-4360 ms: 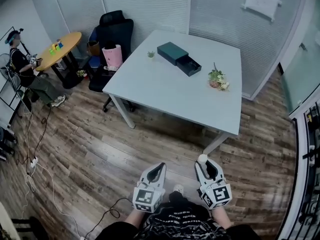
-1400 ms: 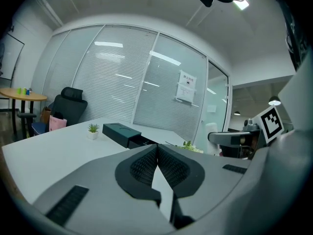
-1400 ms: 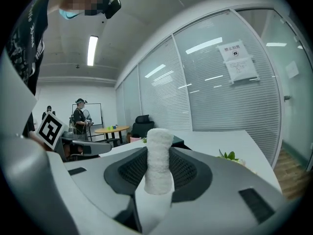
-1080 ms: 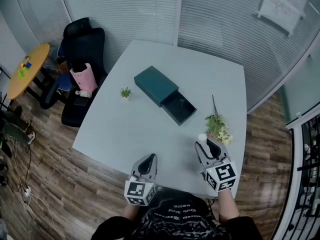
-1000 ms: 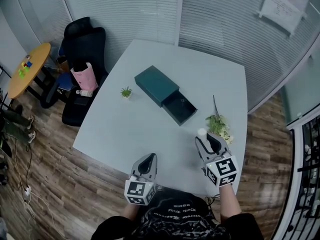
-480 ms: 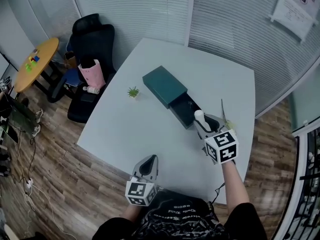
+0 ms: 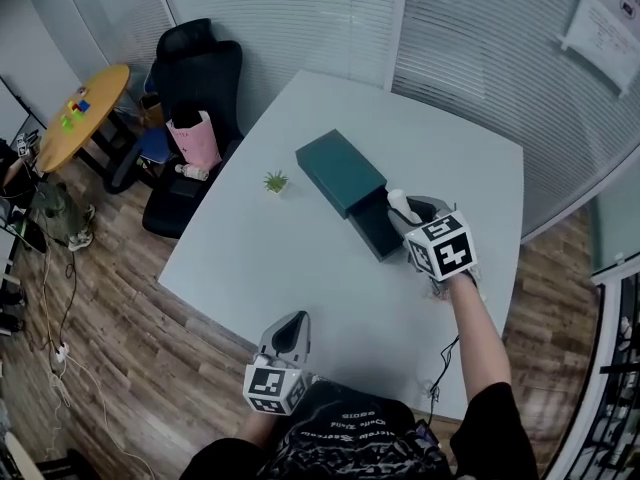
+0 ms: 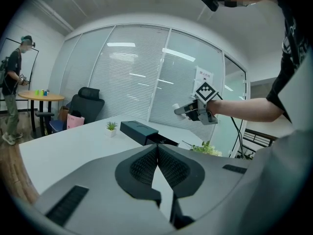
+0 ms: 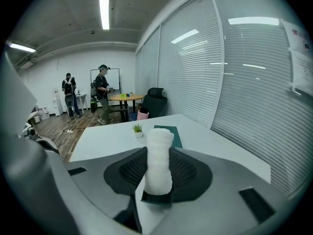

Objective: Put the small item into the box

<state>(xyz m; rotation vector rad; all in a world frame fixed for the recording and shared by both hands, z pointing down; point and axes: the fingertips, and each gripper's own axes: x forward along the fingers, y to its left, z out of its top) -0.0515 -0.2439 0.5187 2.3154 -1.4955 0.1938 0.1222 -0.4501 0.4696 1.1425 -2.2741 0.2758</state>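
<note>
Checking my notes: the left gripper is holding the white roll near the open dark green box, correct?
No, it is the right gripper that holds the white roll near the open dark green box. The right gripper view shows the roll clamped between its jaws.

I see an office meeting room: glass partition walls with slatted blinds (image 7: 300,8), a large white rectangular table (image 7: 300,258), a black padded swivel chair (image 7: 205,63), a round yellow wooden side table (image 7: 85,118) and wood-plank flooring (image 7: 120,298).

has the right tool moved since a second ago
Yes. The right tool, shut on the white roll, has gone away from the table's near edge, up to the open drawer of the dark green box.
</note>
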